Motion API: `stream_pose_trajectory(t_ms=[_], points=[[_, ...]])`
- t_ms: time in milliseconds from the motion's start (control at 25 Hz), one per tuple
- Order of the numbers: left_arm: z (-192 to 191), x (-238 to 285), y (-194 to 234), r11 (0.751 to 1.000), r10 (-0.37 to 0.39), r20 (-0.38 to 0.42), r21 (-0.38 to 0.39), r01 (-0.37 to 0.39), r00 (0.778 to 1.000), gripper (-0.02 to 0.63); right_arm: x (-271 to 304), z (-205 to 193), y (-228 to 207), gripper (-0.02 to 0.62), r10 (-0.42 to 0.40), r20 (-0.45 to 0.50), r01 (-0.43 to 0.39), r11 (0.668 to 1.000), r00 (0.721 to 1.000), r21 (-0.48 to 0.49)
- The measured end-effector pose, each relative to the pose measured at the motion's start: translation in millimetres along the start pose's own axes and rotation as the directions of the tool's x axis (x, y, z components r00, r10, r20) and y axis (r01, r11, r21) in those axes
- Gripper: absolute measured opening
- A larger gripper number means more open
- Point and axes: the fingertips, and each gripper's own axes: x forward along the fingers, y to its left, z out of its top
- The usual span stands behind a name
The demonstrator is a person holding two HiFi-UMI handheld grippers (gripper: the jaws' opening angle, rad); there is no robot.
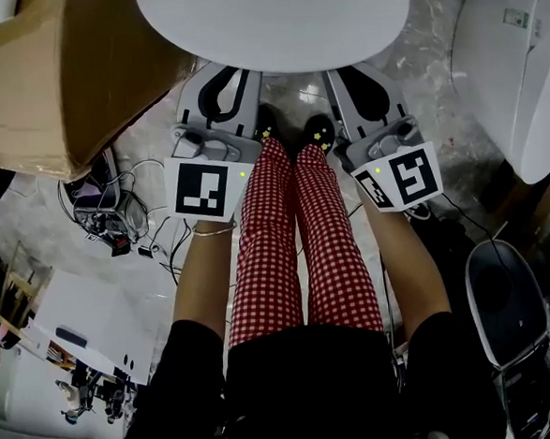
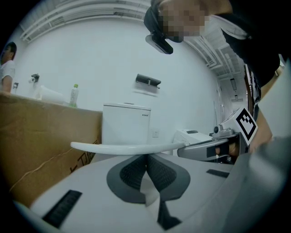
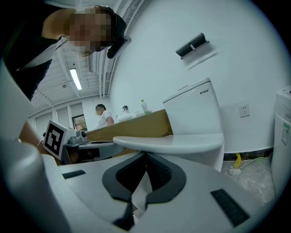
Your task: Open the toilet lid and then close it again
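Note:
The white toilet lid lies flat at the top of the head view. From the grippers its front edge shows as a level rim just above the jaws, with the white tank behind. My left gripper reaches under the lid's front left edge, its tips hidden there; its dark pads meet at the tip with nothing between them. My right gripper sits the same way under the front right edge, shut and empty. Whether either touches the lid's underside is hidden.
A big cardboard box stands close on the left. A second white toilet is at the right, and a round bin nearer. Cables lie on the floor at left. The person's red checked legs stand between the grippers.

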Motion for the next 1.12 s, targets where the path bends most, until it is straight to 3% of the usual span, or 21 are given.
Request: stream_pose_trajectory(t_ms=[1120], points=[[-29,-2,-1,1.000,0.024,-0.013,-0.006,-0.024,1.000,0.008,-1,-27,0,0.019,0.020,-0.019,-0.020,1.000,1.000,-0.018]])
